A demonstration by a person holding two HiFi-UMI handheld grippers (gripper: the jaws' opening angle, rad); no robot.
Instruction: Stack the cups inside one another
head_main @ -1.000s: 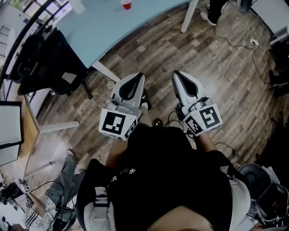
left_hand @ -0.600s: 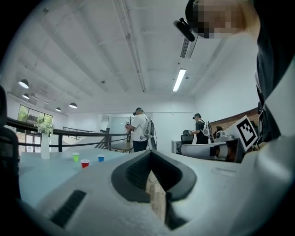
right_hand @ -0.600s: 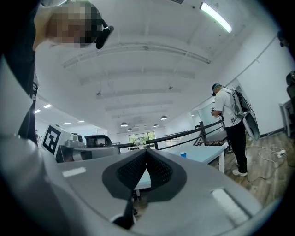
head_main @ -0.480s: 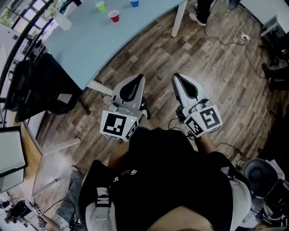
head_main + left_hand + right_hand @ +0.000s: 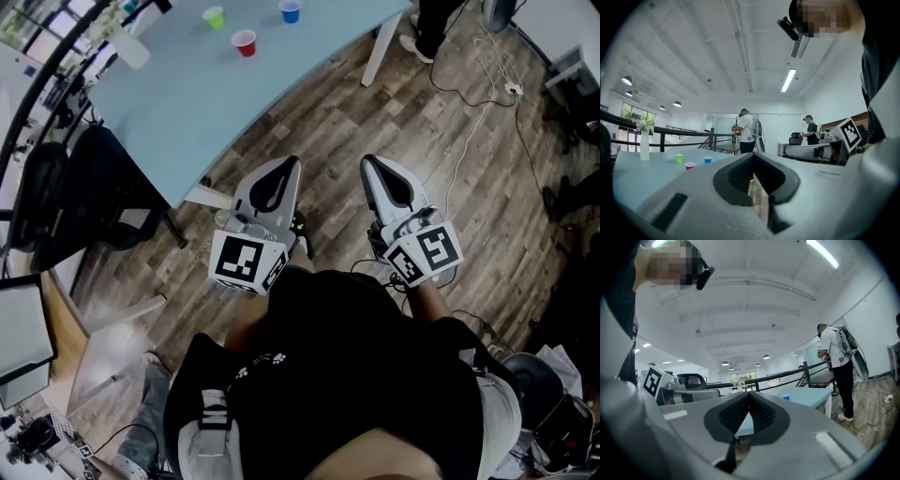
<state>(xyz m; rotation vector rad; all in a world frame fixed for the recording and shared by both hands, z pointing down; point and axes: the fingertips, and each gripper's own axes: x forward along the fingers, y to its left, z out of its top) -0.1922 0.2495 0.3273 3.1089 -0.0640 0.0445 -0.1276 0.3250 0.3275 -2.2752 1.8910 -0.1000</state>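
Wooden floor (image 5: 337, 103) fills most of the head view, and a light blue table (image 5: 178, 103) stands at the upper left. On this table are 3 small cups, well apart from the grippers: a green cup (image 5: 214, 16), a red cup (image 5: 244, 42) and a blue cup (image 5: 290, 10). They stand separately, none inside another. The left gripper (image 5: 289, 165) and the right gripper (image 5: 368, 161) are held side by side over the floor, short of the table edge. A black office chair (image 5: 56, 206) stands at the left and a white cable (image 5: 469, 141) lies on the floor.

In the left gripper view the jaws of the left gripper (image 5: 753, 157) are closed together at the tips with nothing between them. The 3 cups show far off on the table, beside a white vase (image 5: 644, 144). 2 persons stand behind.

In the right gripper view the right gripper (image 5: 749, 394) also has its jaws closed and empty. Only the blue cup (image 5: 786, 397) shows, on the table near a standing person (image 5: 841, 362).
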